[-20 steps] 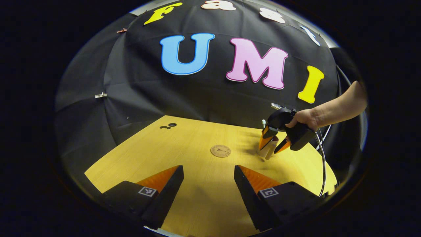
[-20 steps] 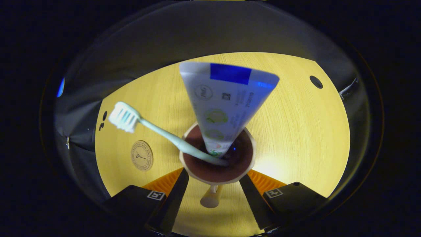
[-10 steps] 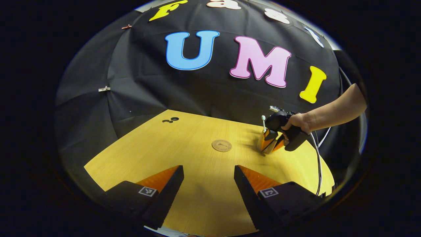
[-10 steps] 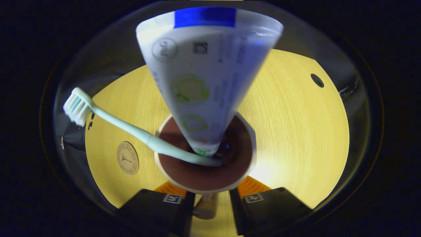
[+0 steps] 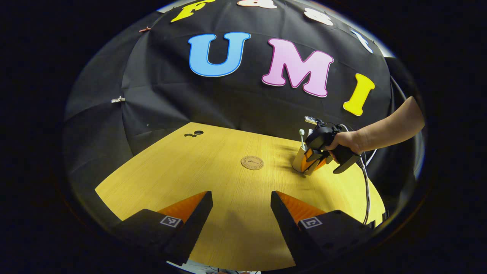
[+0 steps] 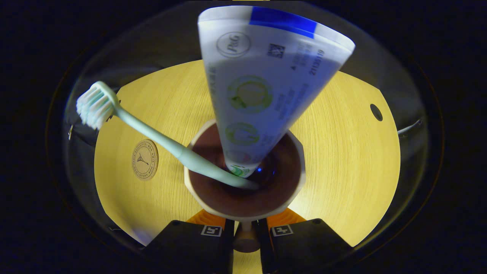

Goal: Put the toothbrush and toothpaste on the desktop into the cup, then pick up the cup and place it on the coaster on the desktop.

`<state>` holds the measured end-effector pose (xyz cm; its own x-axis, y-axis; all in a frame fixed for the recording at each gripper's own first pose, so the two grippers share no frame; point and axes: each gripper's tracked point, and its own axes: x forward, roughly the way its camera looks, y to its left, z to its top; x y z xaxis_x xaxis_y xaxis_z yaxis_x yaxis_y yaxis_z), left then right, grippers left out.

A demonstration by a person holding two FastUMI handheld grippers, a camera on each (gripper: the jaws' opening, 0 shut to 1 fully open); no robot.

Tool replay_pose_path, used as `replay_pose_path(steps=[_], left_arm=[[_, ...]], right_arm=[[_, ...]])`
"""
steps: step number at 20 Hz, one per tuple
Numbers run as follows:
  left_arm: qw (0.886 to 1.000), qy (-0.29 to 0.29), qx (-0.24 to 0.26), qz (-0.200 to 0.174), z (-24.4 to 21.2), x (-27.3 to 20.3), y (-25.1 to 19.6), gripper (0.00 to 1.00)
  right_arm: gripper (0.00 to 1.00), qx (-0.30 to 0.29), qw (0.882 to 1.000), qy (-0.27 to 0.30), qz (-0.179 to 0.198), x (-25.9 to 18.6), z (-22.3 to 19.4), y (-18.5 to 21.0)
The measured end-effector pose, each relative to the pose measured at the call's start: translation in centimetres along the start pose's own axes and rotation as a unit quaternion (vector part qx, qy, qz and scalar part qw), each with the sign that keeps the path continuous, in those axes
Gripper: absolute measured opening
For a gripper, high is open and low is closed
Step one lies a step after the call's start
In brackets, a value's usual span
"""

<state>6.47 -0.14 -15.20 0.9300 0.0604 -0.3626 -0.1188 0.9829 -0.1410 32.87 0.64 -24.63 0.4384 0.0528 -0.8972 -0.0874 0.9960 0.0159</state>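
Dim booth, brightly lit desktop (image 5: 228, 182), fisheye-bent edges, slight blur.

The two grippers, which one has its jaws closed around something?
The right gripper, closed on the handle of the cup holding the toothbrush and toothpaste. The left gripper hovers open over the desktop.
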Motion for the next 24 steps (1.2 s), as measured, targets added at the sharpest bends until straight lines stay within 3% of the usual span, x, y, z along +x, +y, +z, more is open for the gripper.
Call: replay_pose_path(steps=[8,16,24], left_arm=[[1.000,0.010,0.004,0.006,-0.8,-0.1,1.3,0.98],[1.000,0.017,-0.010,0.020,-1.6,-0.7,3.5,0.97],[0.998,0.022,-0.040,0.051,-2.3,-1.5,6.4,0.98]], right_arm=[[0.31,-0.076,0.996,-0.049,0.006,-2.7,2.2,3.1],[0.32,-0.115,0.991,-0.053,0.035,-3.0,3.7,11.5],[0.32,-0.153,0.987,-0.025,0.053,-0.7,2.5,18.6]])
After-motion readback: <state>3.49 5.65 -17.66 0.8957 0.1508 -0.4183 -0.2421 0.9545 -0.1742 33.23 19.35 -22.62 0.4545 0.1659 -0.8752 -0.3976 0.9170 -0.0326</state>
